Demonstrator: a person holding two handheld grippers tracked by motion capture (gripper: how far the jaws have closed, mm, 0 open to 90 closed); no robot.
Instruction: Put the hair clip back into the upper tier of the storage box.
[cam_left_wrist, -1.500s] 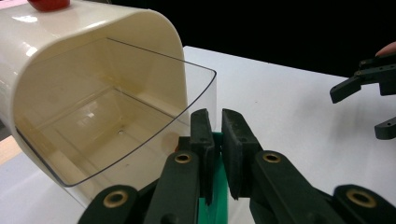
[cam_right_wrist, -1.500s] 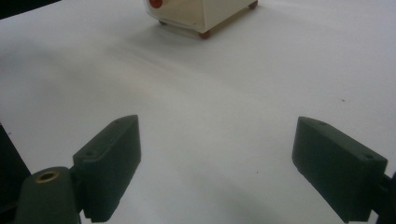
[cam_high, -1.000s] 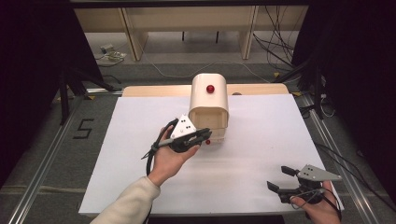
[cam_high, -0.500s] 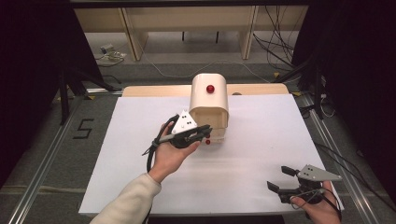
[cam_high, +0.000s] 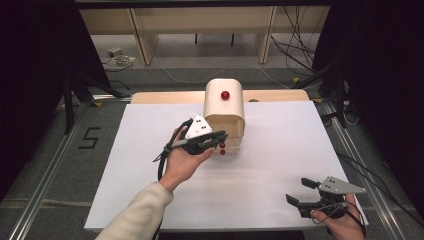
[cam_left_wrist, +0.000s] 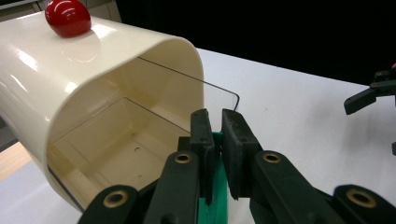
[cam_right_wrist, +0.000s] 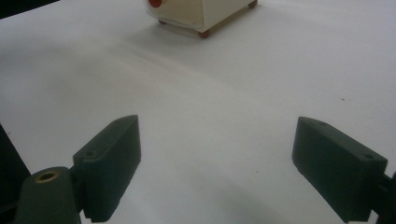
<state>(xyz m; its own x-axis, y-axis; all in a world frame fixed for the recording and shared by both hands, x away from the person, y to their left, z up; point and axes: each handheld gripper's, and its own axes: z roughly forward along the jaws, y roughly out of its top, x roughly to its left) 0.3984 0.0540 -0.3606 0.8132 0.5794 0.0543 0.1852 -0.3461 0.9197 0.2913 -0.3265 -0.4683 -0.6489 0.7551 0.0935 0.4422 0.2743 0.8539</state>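
A white sheet (cam_high: 270, 190) is covering the surface, with a strip of bare wood (cam_high: 165, 97) peeking out along the far edge. Cables (cam_high: 295, 55) are snaking over the grey floor (cam_high: 170, 65) behind it, and a taped "5" (cam_high: 90, 137) is sitting on the left.

Left gripper (cam_high: 216, 142) fingers pinched nearly together, right gripper (cam_high: 302, 193) fingers spread wide, palm-up left hand (cam_high: 186, 161).

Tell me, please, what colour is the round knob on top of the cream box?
Red, glossy: the knob on the cream box shows best in the left gripper view.
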